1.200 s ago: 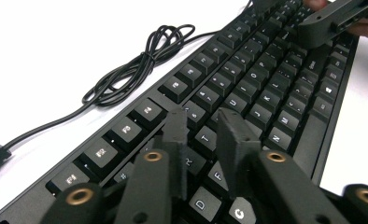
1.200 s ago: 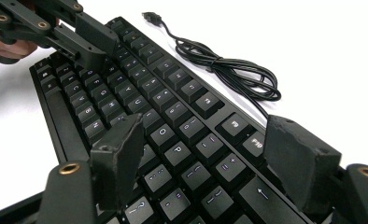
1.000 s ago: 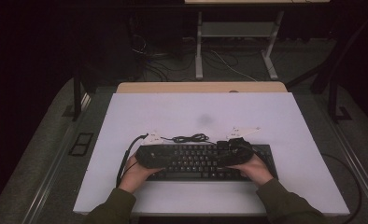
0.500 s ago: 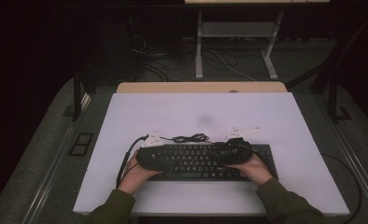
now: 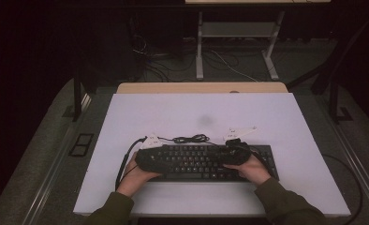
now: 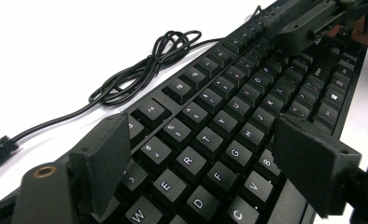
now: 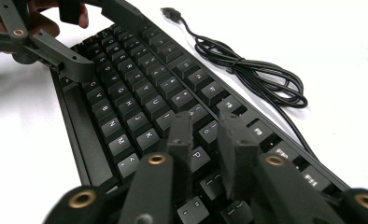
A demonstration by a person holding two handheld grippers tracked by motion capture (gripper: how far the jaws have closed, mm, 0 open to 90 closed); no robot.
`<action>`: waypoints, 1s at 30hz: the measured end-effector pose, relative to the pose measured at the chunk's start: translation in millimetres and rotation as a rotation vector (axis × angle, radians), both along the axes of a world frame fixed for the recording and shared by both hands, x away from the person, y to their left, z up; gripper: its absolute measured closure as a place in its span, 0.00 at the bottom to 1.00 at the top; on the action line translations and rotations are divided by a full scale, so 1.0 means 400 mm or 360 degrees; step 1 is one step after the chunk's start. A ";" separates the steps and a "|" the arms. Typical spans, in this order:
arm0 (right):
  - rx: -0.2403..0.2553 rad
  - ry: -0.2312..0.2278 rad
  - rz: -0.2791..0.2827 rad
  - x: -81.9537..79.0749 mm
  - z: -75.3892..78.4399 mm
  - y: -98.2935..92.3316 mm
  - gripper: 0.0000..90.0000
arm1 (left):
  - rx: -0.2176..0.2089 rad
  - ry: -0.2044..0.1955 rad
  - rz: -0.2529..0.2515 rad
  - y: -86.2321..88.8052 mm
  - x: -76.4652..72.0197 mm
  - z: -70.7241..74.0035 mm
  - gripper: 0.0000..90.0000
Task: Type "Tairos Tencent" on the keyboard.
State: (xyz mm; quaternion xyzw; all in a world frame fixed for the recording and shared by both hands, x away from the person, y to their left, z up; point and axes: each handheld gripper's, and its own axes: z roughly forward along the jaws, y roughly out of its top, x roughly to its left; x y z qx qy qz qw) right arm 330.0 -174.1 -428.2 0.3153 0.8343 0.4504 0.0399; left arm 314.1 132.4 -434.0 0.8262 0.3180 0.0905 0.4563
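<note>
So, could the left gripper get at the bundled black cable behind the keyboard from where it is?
Probably yes. The left gripper hovers over the keyboard with jaws apart and nothing between them, and the coiled cable lies on bare table just past the keyboard's far edge, nothing covering it.

Narrow-gapped jaws over black keyboard (image 7: 140, 88)

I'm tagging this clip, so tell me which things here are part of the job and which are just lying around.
Part of the job:
- black keyboard
- its coiled cable
- left claw, spread wide over the keys
- right claw, nearly closed above the keys

Lying around:
- floor cables
- far table's frame
</note>
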 end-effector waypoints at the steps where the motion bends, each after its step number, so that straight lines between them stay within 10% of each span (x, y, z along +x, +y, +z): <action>1: -0.0004 -0.0002 0.0009 0.001 0.000 0.003 0.87 | -0.0004 -0.0001 0.0009 0.001 -0.002 0.000 0.19; 30: -0.0108 0.0032 0.0176 0.026 -0.015 0.070 0.99 | -0.0001 -0.0008 0.0124 0.053 -0.041 -0.002 0.18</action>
